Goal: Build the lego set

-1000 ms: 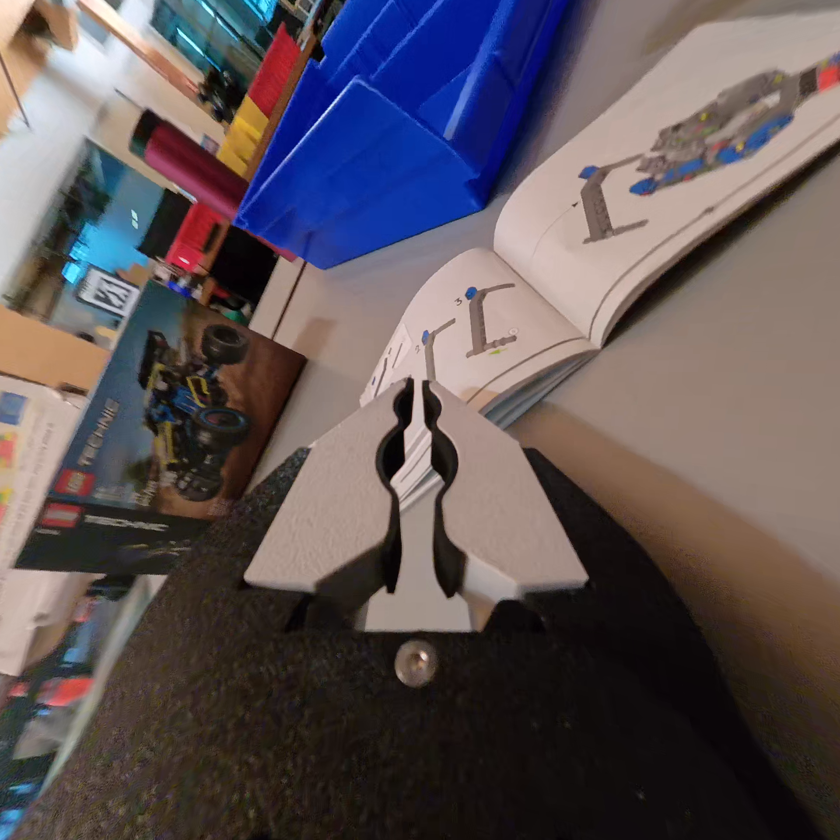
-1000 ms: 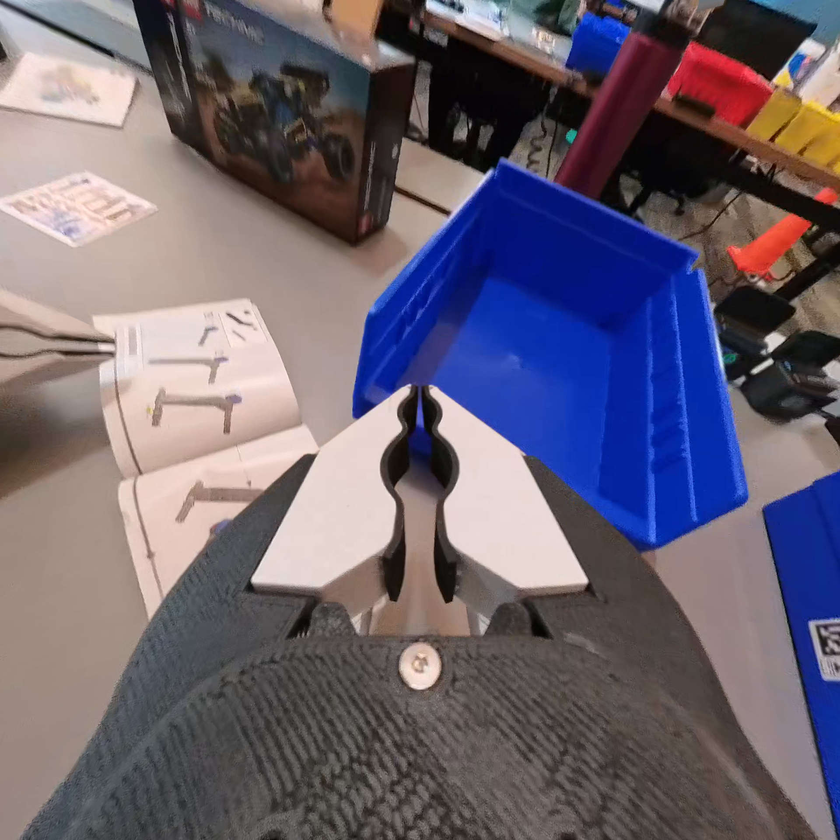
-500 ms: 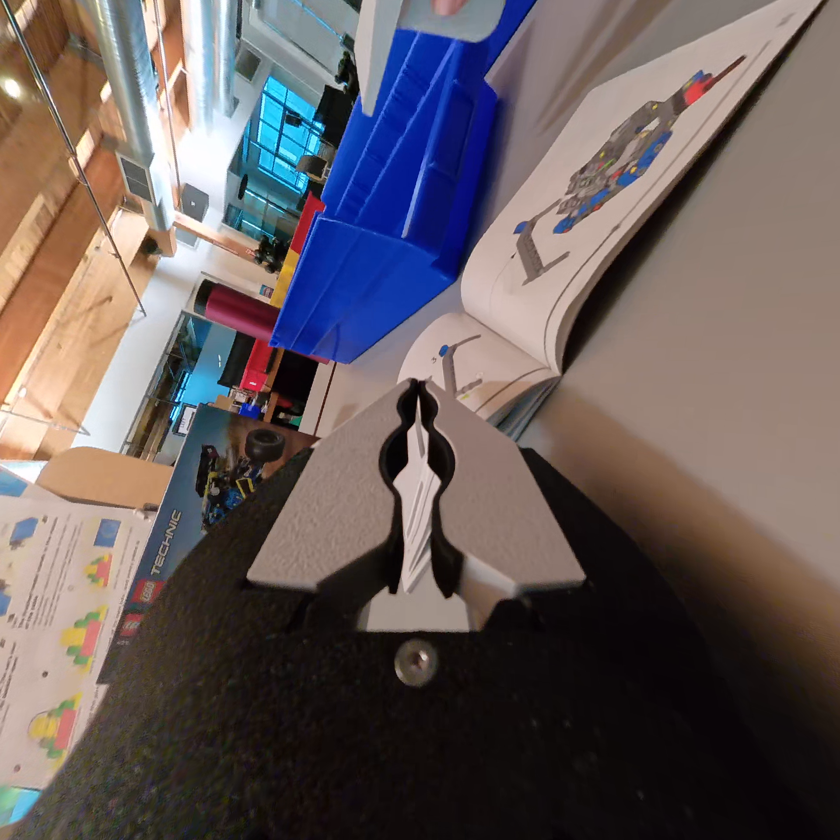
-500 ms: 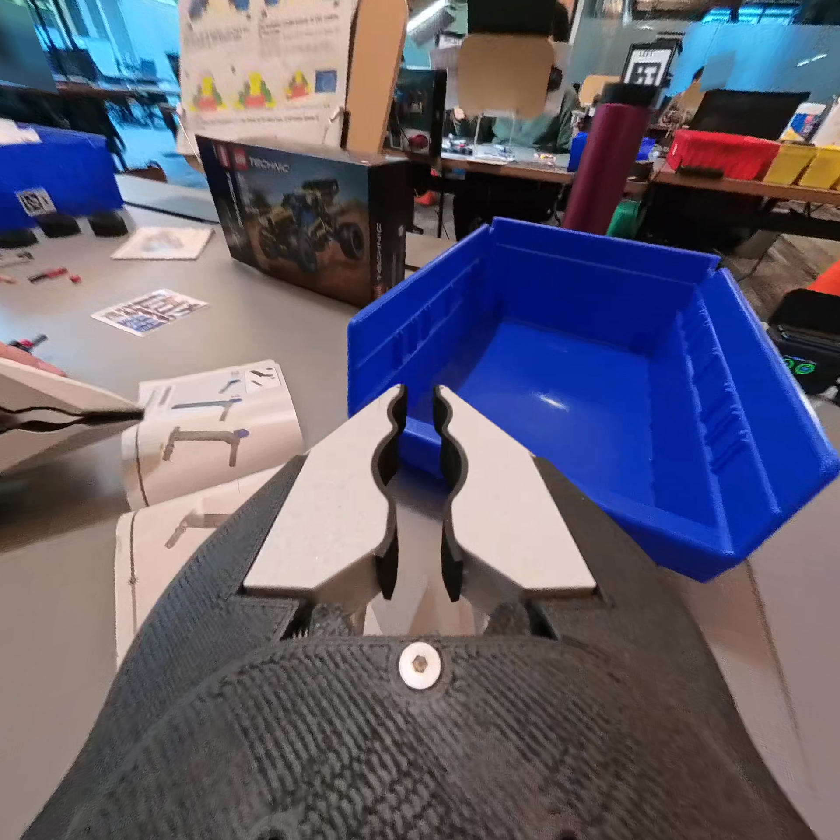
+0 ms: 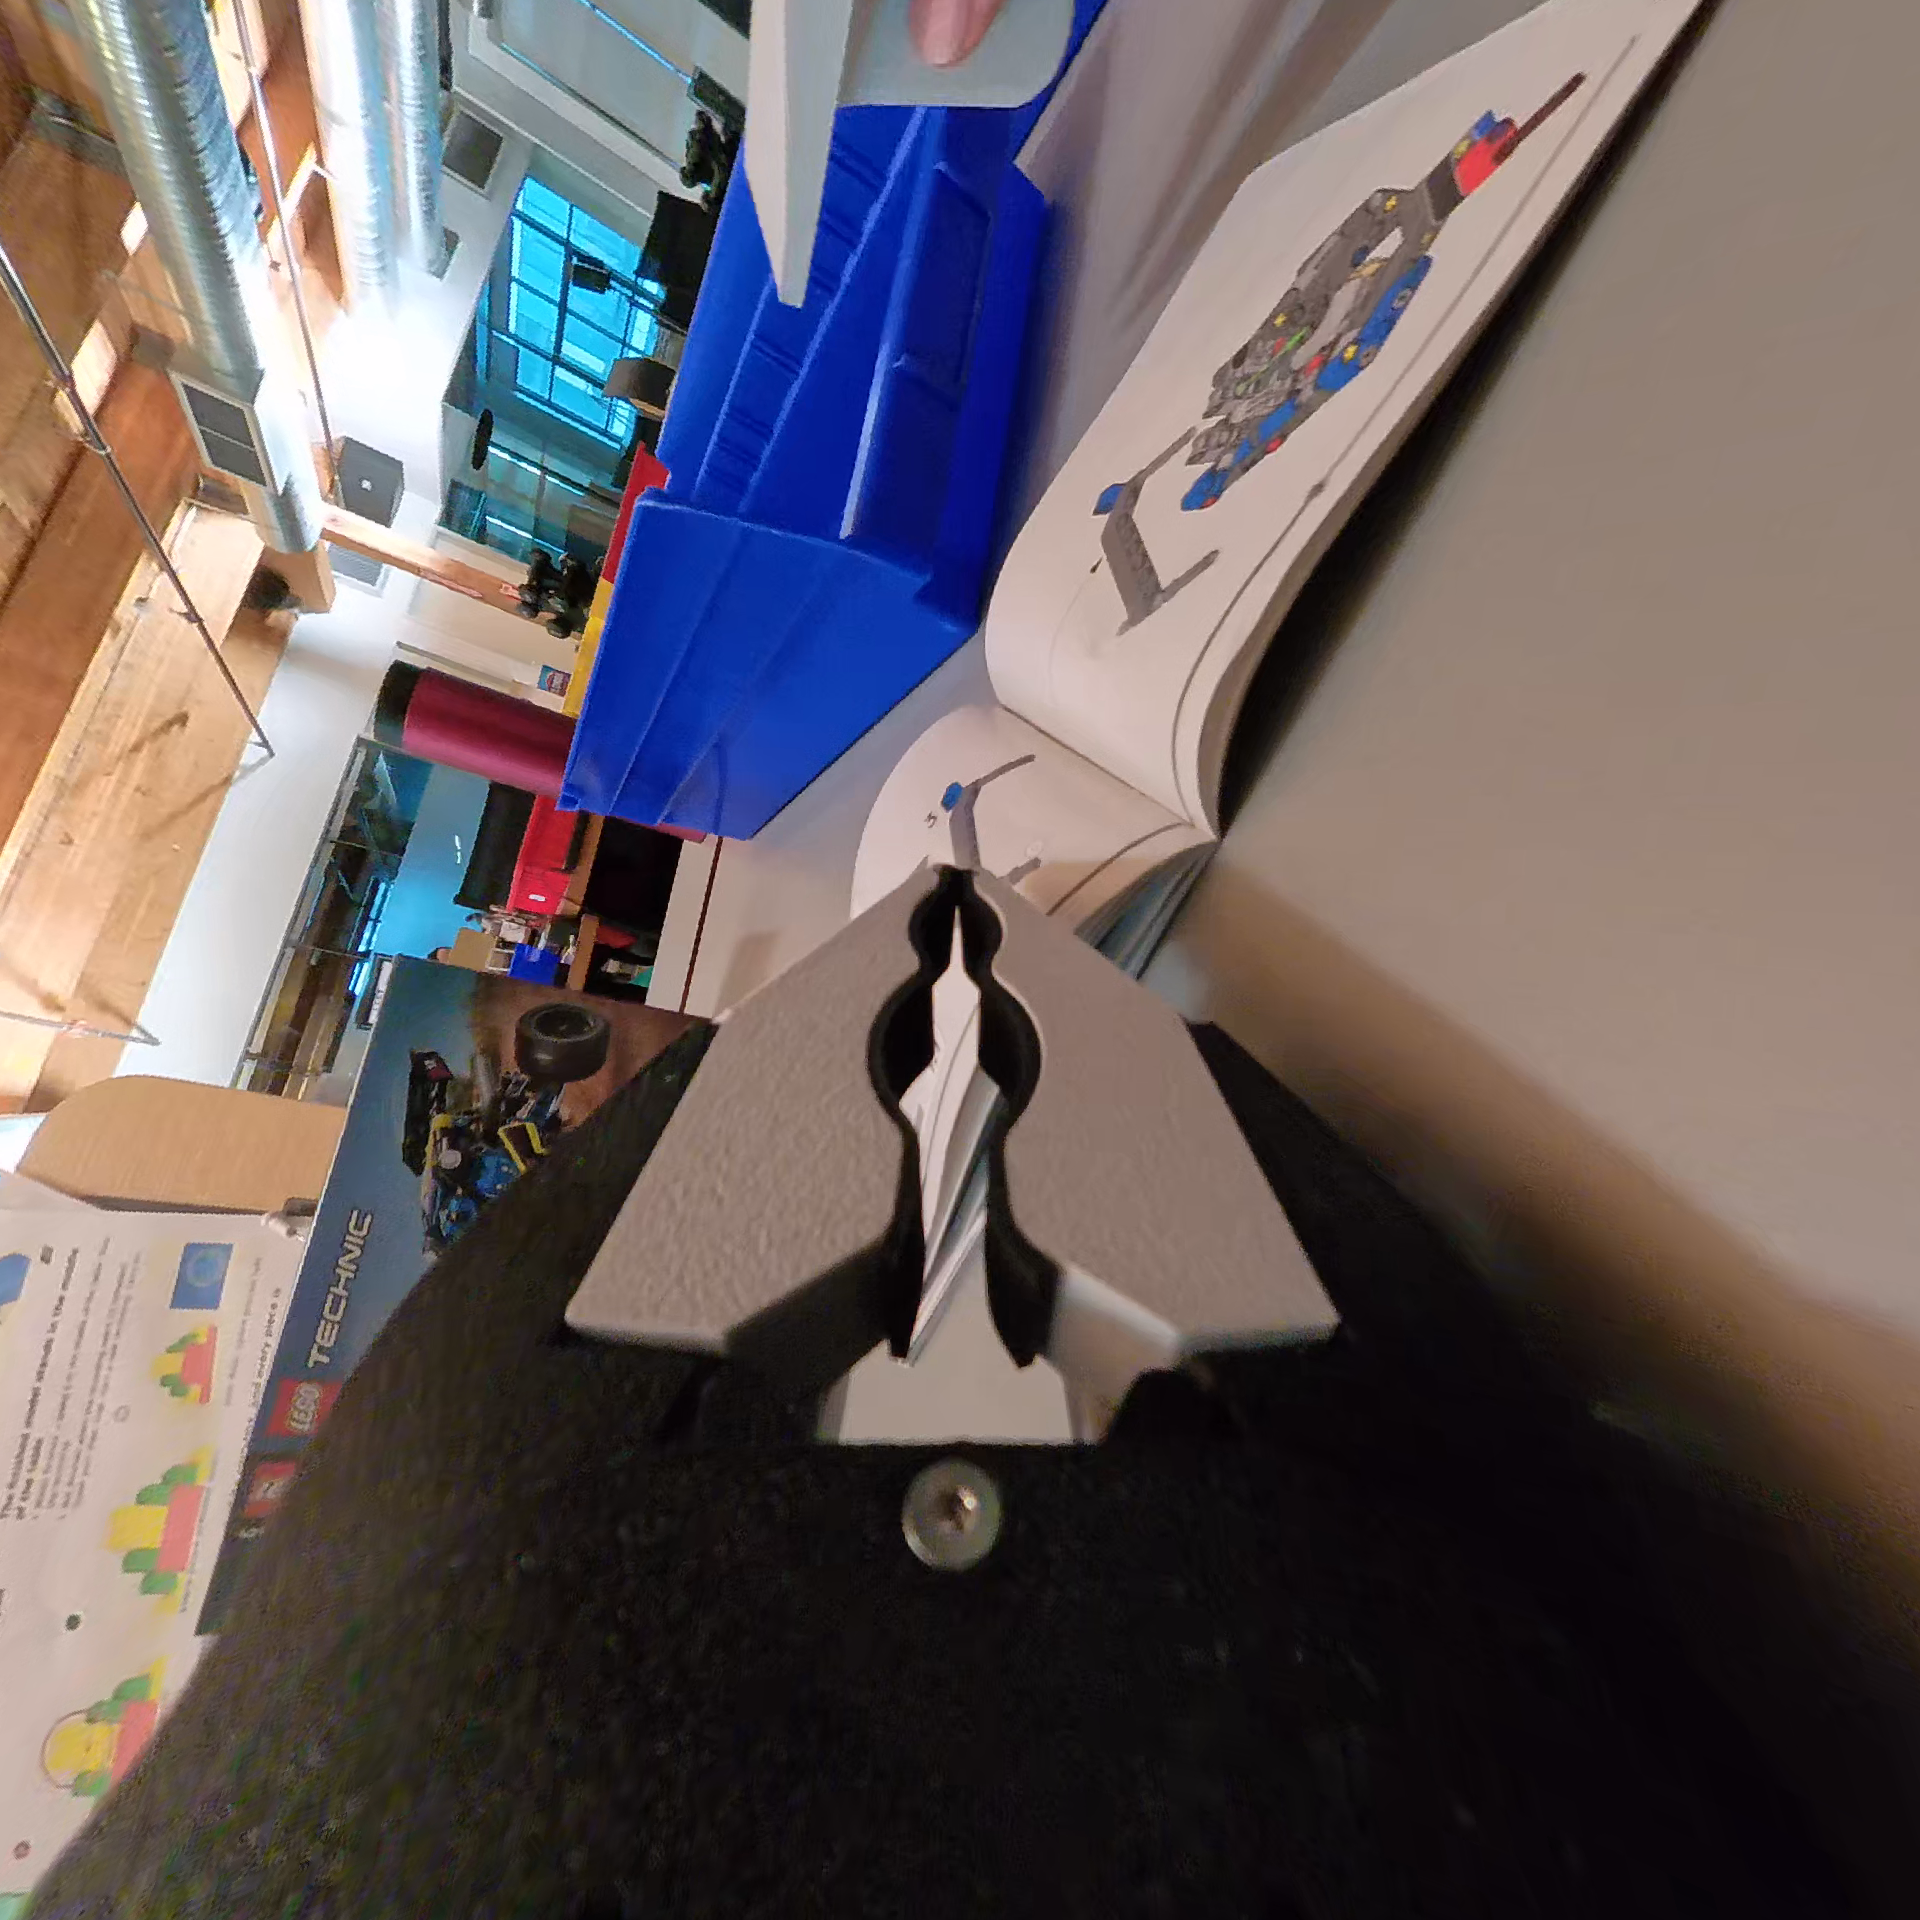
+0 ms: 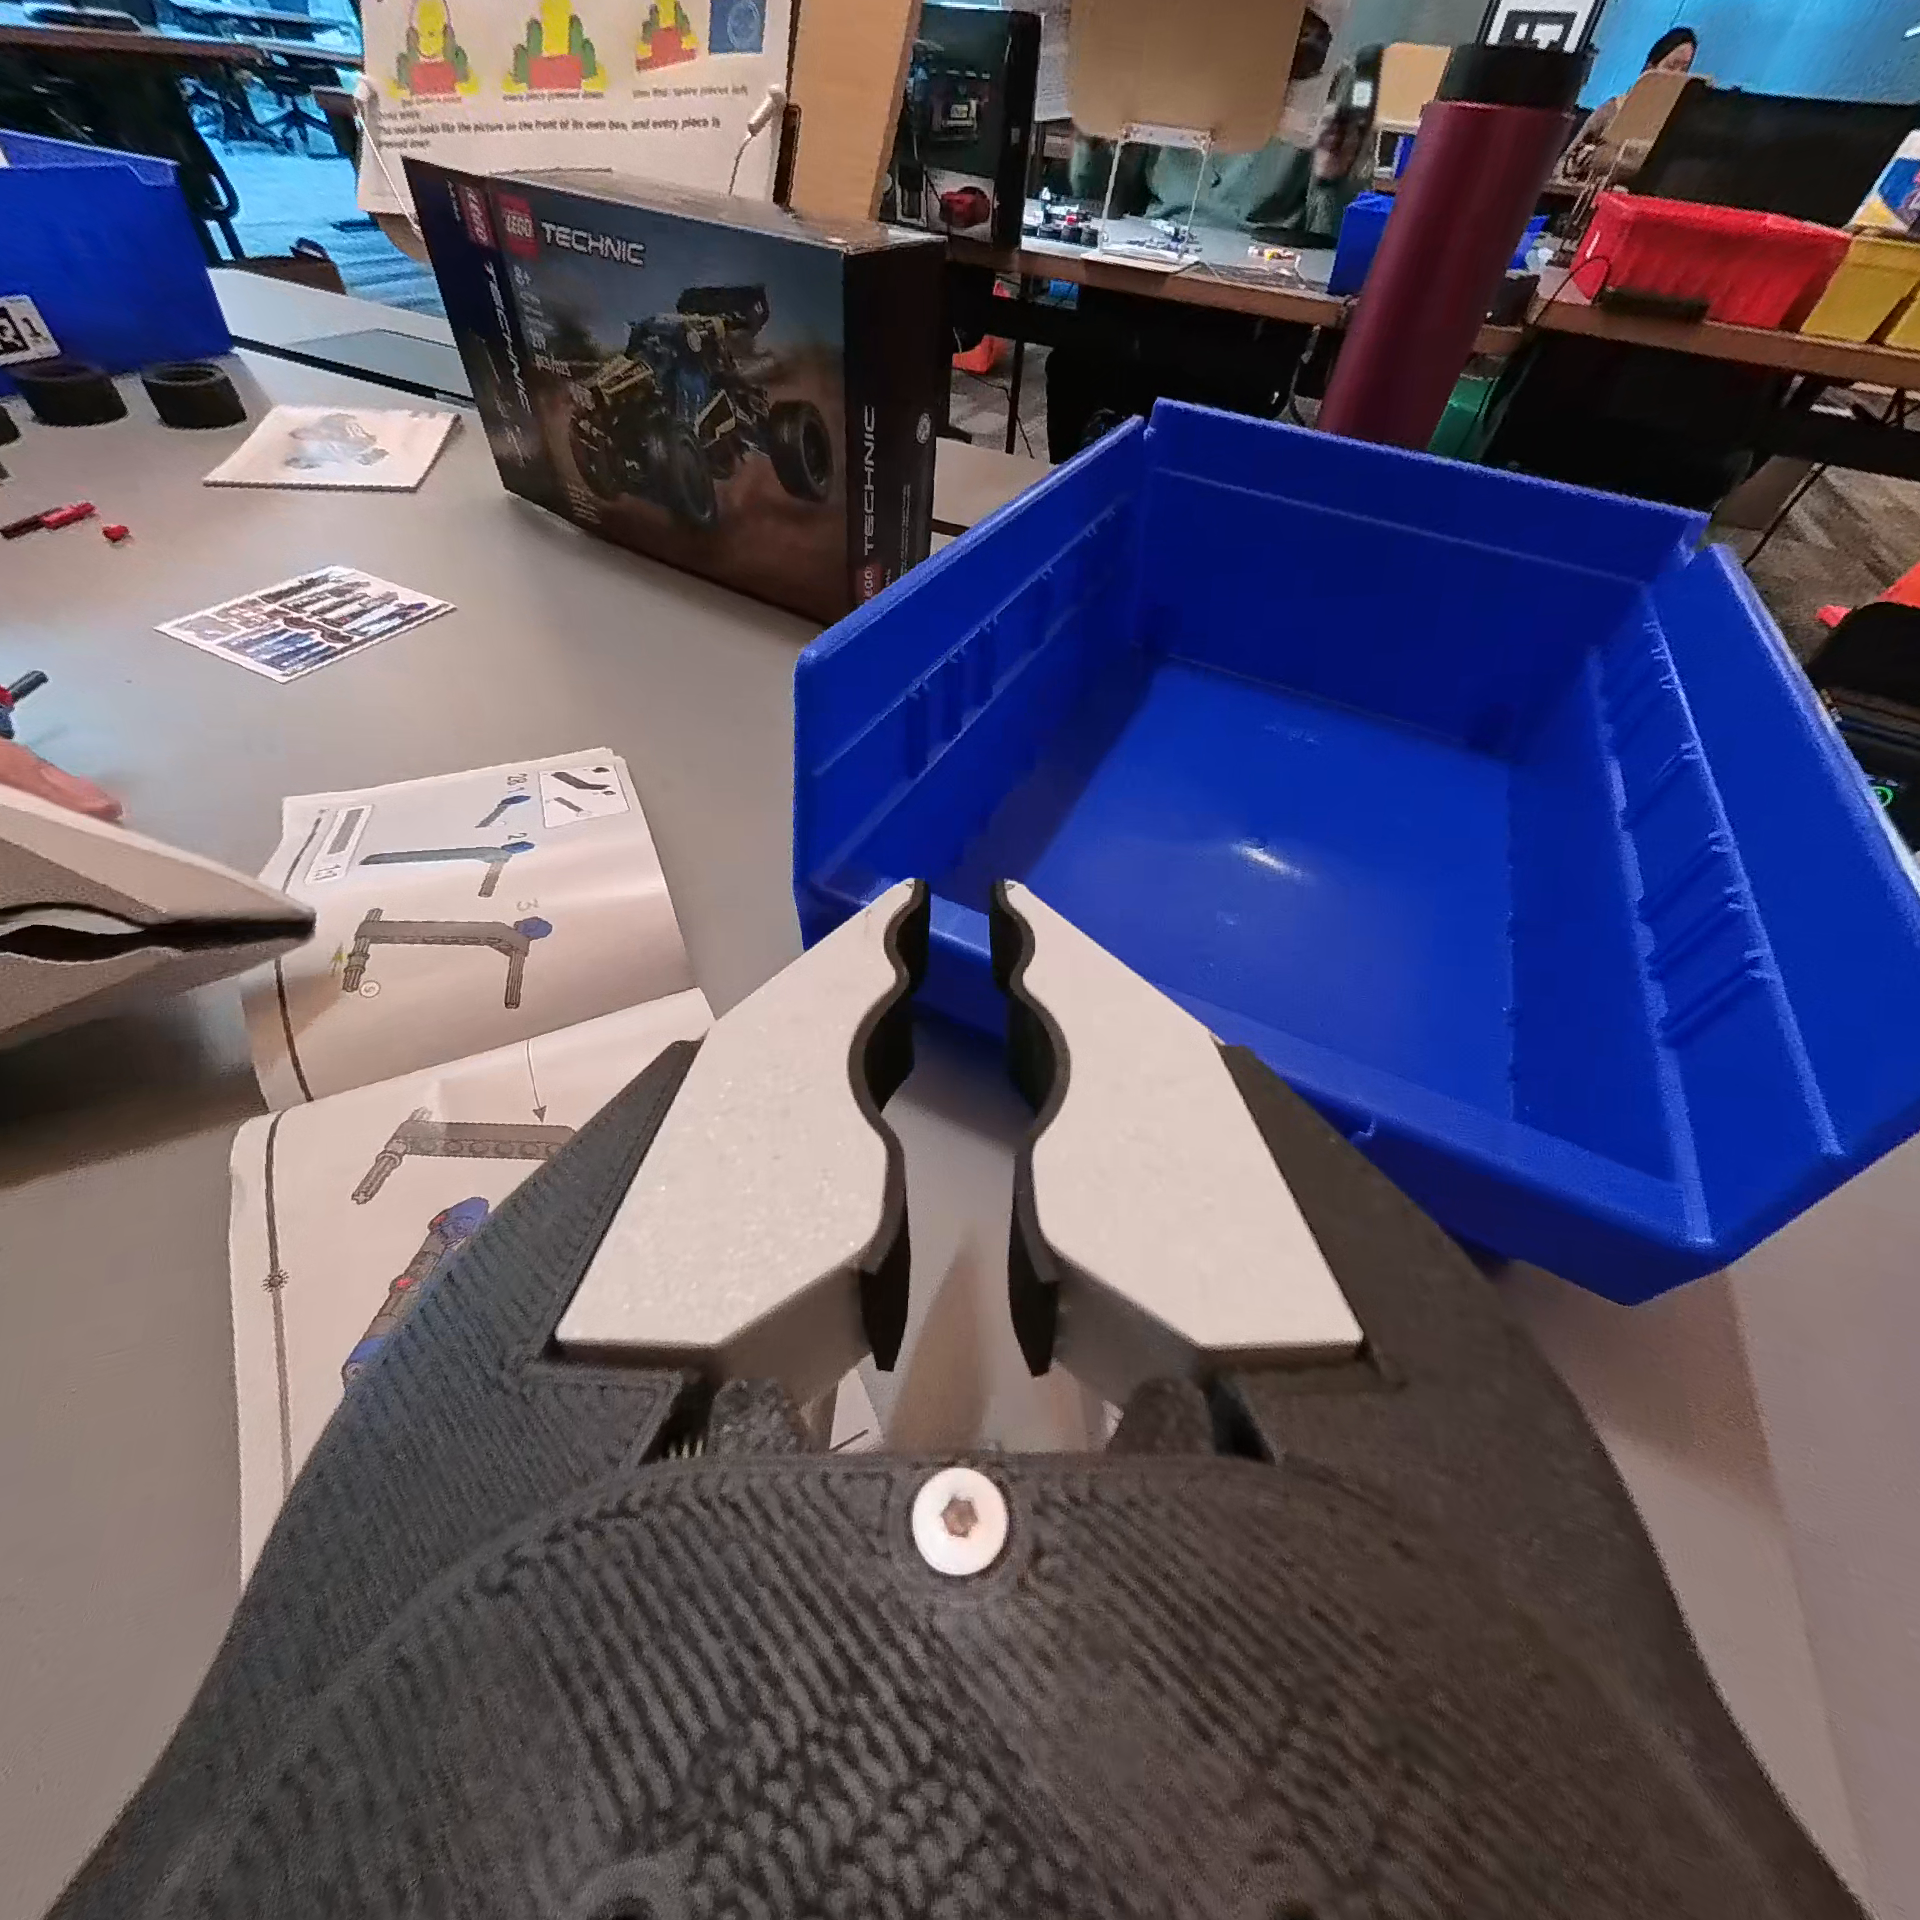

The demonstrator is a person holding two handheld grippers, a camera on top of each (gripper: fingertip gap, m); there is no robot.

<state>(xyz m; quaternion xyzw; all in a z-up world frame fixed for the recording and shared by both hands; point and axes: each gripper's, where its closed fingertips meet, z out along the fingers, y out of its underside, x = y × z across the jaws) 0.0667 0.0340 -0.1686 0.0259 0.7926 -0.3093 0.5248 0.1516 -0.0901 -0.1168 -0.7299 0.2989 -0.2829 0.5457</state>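
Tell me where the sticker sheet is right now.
In the right wrist view the sticker sheet lies flat on the grey table at the left, between the set's box behind it and the open instruction booklet in front.

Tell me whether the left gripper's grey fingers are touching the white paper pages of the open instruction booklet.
Touching. In the left wrist view, the left gripper is shut on a few instruction booklet pages, which run between its jaws.
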